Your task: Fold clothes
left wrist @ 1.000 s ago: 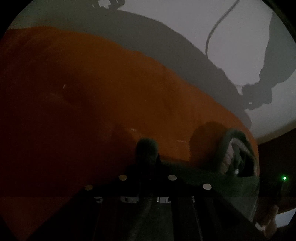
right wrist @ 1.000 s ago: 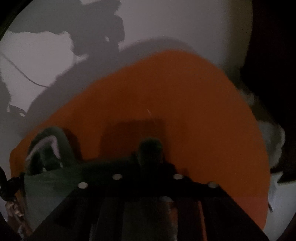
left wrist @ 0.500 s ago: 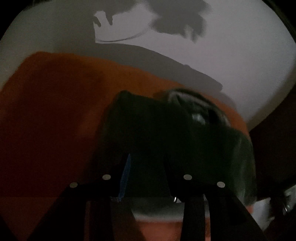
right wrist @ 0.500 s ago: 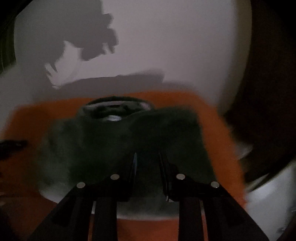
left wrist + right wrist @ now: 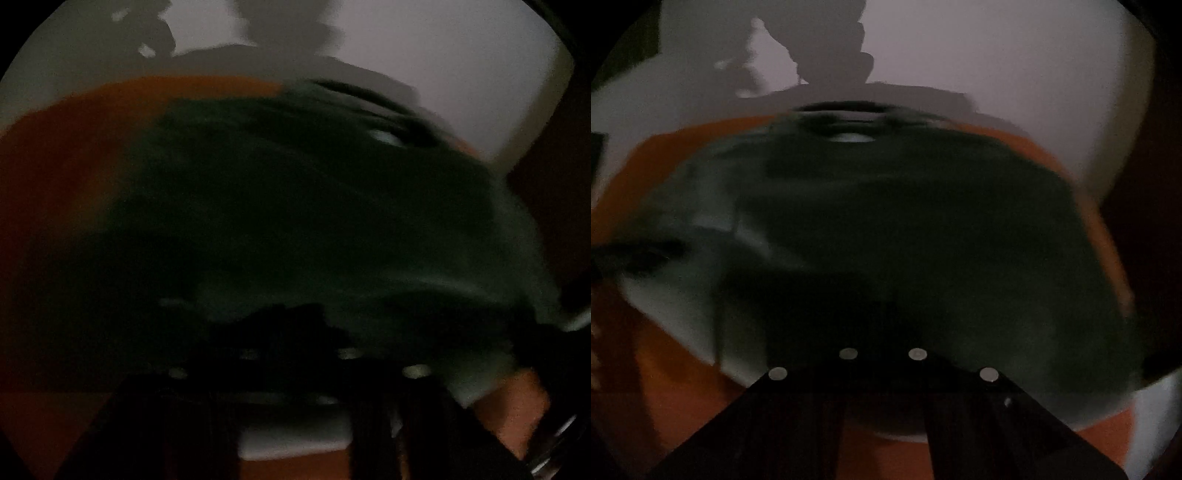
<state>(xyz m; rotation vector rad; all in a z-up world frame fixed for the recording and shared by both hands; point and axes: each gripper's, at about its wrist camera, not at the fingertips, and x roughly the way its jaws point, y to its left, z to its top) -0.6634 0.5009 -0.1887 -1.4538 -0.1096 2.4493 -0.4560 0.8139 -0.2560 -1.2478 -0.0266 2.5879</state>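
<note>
Clothes here meant one dark green garment (image 5: 923, 236), lying spread on the orange sheet (image 5: 683, 147) that covered the bench. Taking its collar (image 5: 849, 137) as the landmark, the collar sat at the far edge and the cloth ran back from it toward me, wider across than deep. My right hand-held gripper (image 5: 882, 350) stood at the near hem, straight back from the collar; my left hand-held gripper (image 5: 295, 332) stood at the same hem, with the collar (image 5: 384, 137) far and to its right. Both had just been closing, and their fingers were together. Whether cloth was pinched I couldn't tell; all was dark and blurred. I judged the right one better lined up.
</note>
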